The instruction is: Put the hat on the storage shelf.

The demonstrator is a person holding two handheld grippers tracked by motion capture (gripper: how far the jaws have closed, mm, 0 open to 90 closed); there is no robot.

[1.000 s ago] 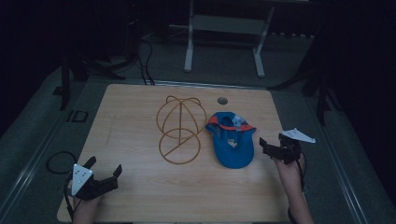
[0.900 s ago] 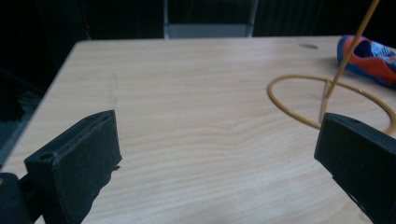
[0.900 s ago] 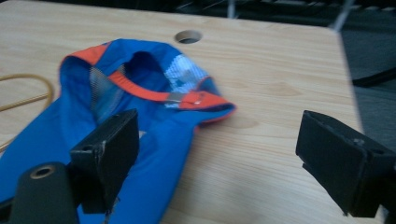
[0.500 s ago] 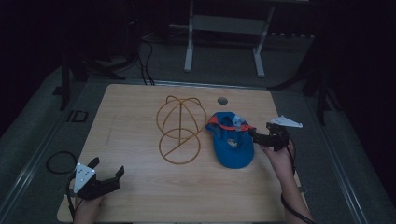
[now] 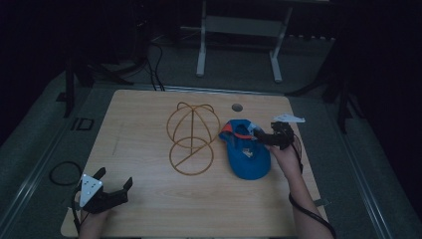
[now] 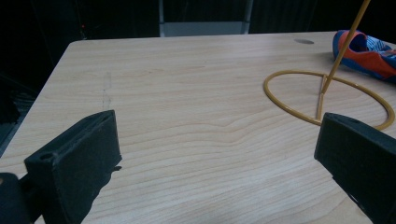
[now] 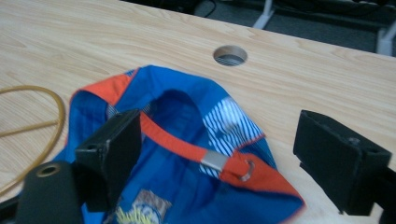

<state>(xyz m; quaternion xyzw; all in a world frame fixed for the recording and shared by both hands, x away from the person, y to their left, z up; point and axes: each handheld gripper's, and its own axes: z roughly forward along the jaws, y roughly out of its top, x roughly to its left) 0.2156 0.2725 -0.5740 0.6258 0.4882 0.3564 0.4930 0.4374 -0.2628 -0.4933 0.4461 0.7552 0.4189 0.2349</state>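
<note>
In the high view, a wooden table (image 5: 149, 129) is seen from above, with the left gripper (image 5: 112, 183) held low at the near left corner, its jaws spread and nothing between them. A wire stand (image 5: 191, 137), made of yellow hoops on a ring base, is set well ahead of that gripper and to its right. The right gripper (image 5: 259, 135) is held at the far right of the table, its jaws spread over the back edge of a blue cap (image 5: 246, 149) that lies upside down just beside the stand. A round hole (image 5: 237, 107) in the table is seen beyond the right gripper. In the left gripper view, the left gripper (image 6: 217, 149) is shown with both black jaws wide apart above bare wood, and nothing is pinched. The ring base of the wire stand (image 6: 327, 100) is seen ahead of the right-hand jaw, and the cap (image 6: 366, 51) lies farther off beyond it. In the right gripper view, the right gripper (image 7: 217, 147) is shown spread, with the cap (image 7: 187, 186) directly beneath and between the jaws. The orange strap (image 7: 187, 147) with its metal buckle (image 7: 215, 161) is crossed between the two jaws, but it is not yet gripped. The hole (image 7: 230, 55) is seen ahead of the jaws, and a curve of the stand (image 7: 44, 119) lies to the left of the left-hand jaw.
</note>
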